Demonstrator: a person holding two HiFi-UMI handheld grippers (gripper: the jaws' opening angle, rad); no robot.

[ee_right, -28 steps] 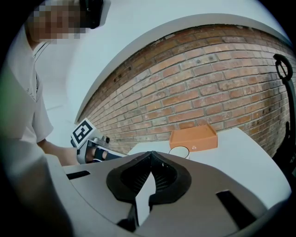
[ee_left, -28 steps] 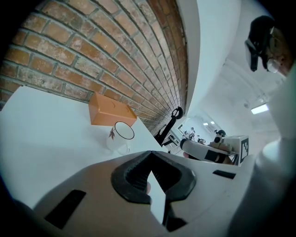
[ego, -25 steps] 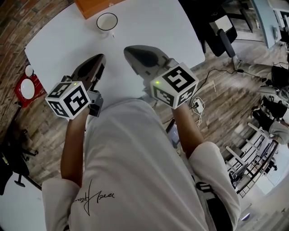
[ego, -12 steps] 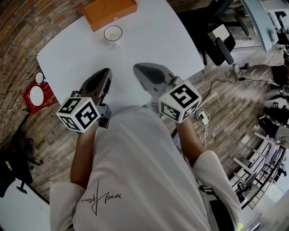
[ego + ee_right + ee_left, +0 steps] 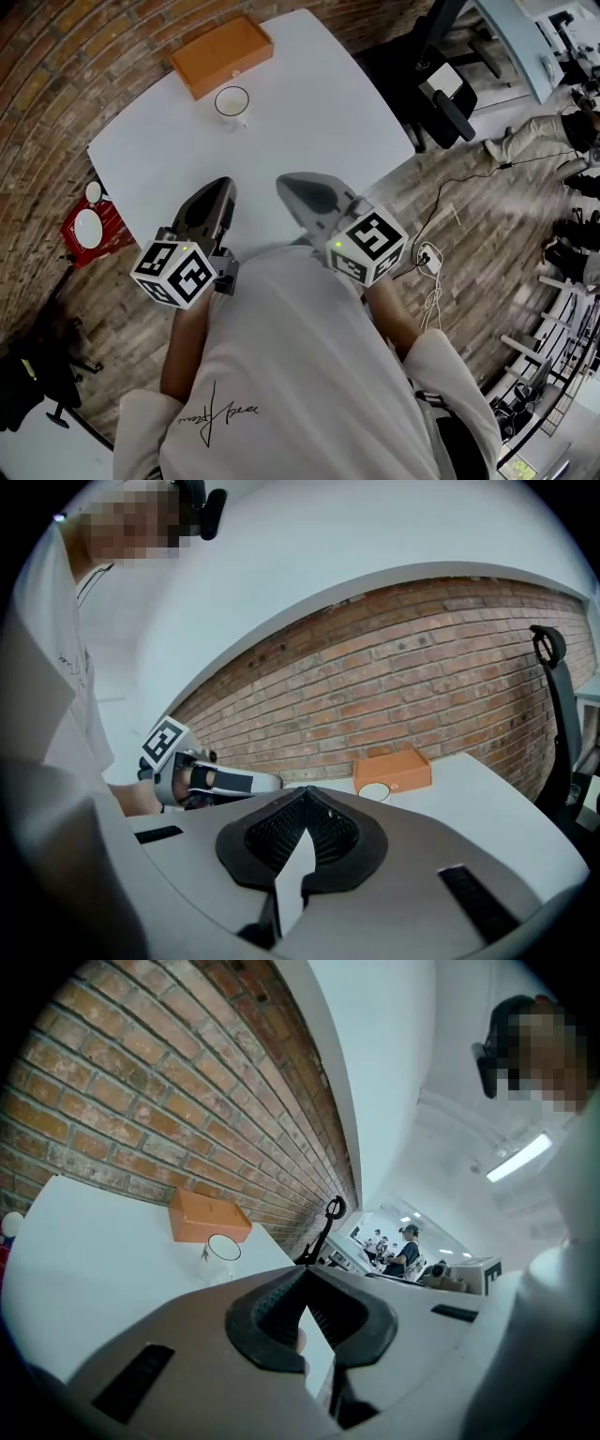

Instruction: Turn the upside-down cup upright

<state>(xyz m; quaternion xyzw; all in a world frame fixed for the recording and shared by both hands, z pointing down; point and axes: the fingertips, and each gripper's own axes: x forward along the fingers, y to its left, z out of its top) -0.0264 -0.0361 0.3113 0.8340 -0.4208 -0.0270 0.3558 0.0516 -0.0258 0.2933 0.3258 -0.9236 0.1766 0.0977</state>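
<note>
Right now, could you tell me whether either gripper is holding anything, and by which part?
Nothing is held. The left gripper and the right gripper are both shut on nothing; the cup stands alone on the table, beside the orange box.

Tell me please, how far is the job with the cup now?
Done, it seems: the cup stands mouth up on the table, near the box. In hand: nothing; the left gripper and the right gripper are both shut, empty and well apart from the cup. Left: nothing that I can see.
</note>
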